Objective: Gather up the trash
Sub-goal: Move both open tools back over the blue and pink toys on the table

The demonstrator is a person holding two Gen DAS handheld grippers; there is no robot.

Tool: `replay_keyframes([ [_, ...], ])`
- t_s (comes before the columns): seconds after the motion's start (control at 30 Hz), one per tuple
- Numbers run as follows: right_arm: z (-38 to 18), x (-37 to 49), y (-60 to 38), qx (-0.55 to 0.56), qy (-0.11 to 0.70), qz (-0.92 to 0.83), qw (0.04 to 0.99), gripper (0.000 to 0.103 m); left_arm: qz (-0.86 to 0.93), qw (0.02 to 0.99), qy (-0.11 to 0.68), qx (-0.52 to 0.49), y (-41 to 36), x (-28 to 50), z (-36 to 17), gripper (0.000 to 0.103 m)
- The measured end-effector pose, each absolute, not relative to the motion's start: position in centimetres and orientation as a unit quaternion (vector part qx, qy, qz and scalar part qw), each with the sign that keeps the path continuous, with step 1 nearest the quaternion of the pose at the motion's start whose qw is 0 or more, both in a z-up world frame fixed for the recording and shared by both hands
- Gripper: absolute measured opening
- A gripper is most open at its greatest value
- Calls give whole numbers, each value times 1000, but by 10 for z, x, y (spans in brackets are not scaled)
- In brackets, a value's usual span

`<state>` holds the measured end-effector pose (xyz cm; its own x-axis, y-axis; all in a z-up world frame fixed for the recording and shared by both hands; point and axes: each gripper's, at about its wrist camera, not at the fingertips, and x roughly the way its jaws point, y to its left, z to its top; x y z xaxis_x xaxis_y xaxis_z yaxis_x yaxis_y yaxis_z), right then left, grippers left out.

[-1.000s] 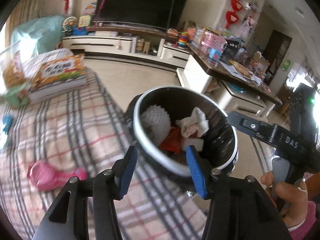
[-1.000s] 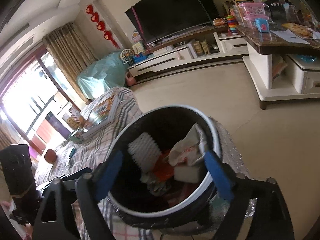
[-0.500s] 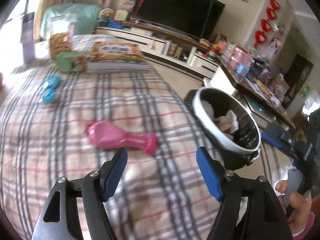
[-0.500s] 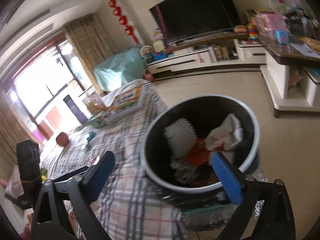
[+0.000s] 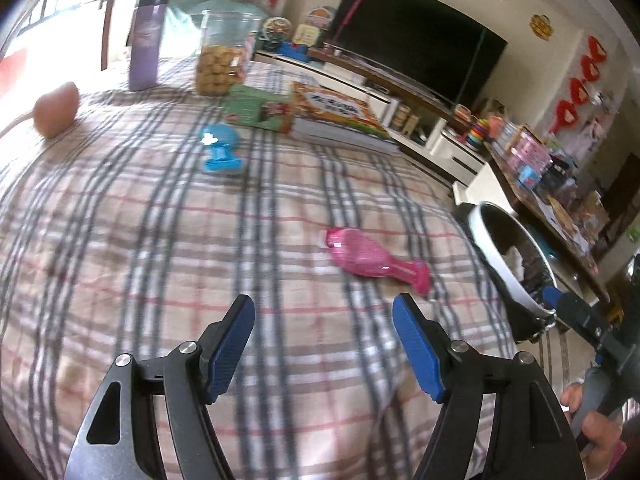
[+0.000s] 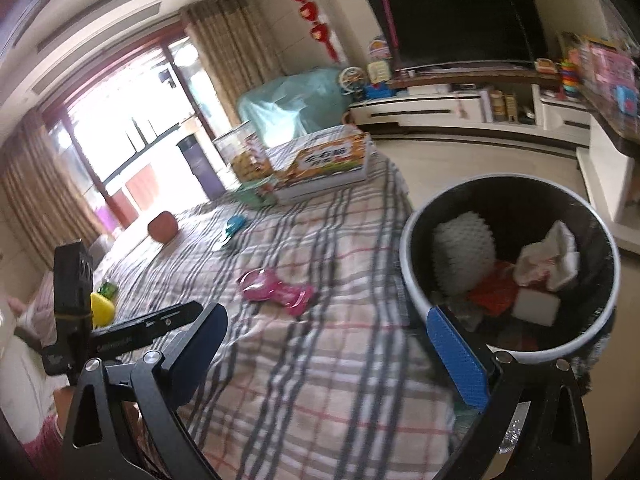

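Note:
A pink crumpled wrapper (image 5: 372, 258) lies on the plaid-covered table (image 5: 140, 248), a short way beyond my left gripper (image 5: 322, 304) and slightly right of it. That gripper hangs open over the cloth with nothing between its blue pads. In the right wrist view the same wrapper (image 6: 276, 288) lies ahead of my right gripper (image 6: 326, 314), which stands wide open and empty. A black bin with a white rim (image 6: 405, 248) stands at the table's right edge, holding white foam netting, crumpled tissue and an orange wrapper. A small blue item (image 5: 218, 146) lies farther back.
At the table's far end stand a thick book (image 5: 336, 114), a green box (image 5: 256, 110), a biscuit jar (image 5: 222, 56) and a purple bottle (image 5: 146, 40). A reddish round object (image 5: 56, 108) sits far left. A yellow item (image 6: 102, 306) lies near the left hand.
Both views have swung left from over the bin to the plaid table. The left jaws stand wider than a second ago, the right slightly wider. The pink wrapper now lies ahead.

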<state>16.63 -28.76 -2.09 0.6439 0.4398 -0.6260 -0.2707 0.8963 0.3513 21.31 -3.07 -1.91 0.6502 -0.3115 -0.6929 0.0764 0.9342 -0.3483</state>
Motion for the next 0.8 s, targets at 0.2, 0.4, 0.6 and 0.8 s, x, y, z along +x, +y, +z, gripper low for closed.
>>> replay_keyframes([
  [0.2, -28, 170, -254, 78, 385, 231, 890, 101, -85, 896, 409, -153, -15, 211, -20, 71],
  [0.4, -38, 179, -226, 33, 394, 257, 882, 101, -67, 896, 410, -157, 0, 218, -20, 71],
  [0.6, -46, 195, -203, -6, 402, 281, 871, 100, -55, 896, 414, -151, 13, 243, -23, 71],
  [0.8, -53, 216, -184, -38, 418, 299, 857, 98, -40, 896, 417, -148, 21, 285, -25, 71],
])
